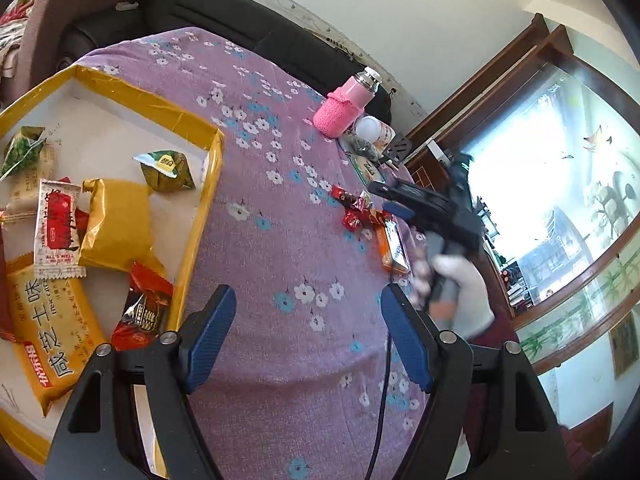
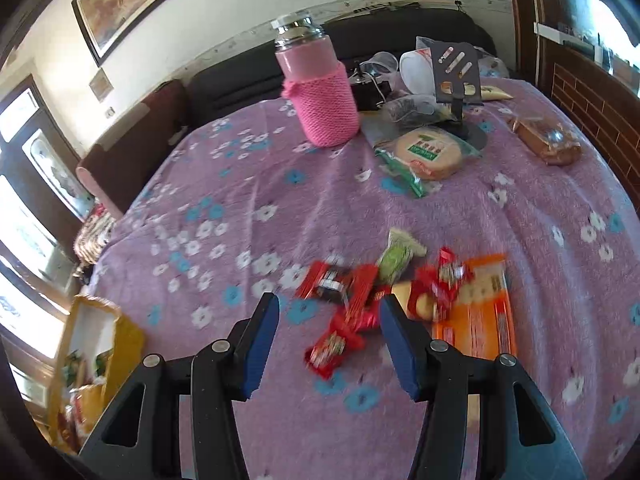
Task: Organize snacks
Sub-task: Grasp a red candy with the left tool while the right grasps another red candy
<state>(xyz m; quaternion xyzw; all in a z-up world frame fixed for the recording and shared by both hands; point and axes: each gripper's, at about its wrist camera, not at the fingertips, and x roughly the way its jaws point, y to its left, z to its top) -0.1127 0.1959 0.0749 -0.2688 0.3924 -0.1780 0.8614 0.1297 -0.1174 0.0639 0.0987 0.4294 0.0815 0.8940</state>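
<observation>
While both tools are hanging open and empty, the right tool (image 2: 326, 334) is hovering over crinkly red snack packets (image 2: 344, 312) on the fuzzy floral bench cloth (image 2: 224, 208); the left tool (image 1: 308, 324) is hovering beside the yellow-rimmed cardboard tray (image 1: 200, 216) of wrapped snacks.

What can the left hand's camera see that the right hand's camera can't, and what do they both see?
Only the left wrist view shows the gloved hand holding the right gripper, and the snacks inside the yellow box clearly, like the big yellow packet.

Only the right wrist view shows the round cake packet, the green snack and the wrapped bread.

Both show the pink bottle, the purple flowered cloth, the loose red snacks and the orange packet. The left gripper holds nothing.
</observation>
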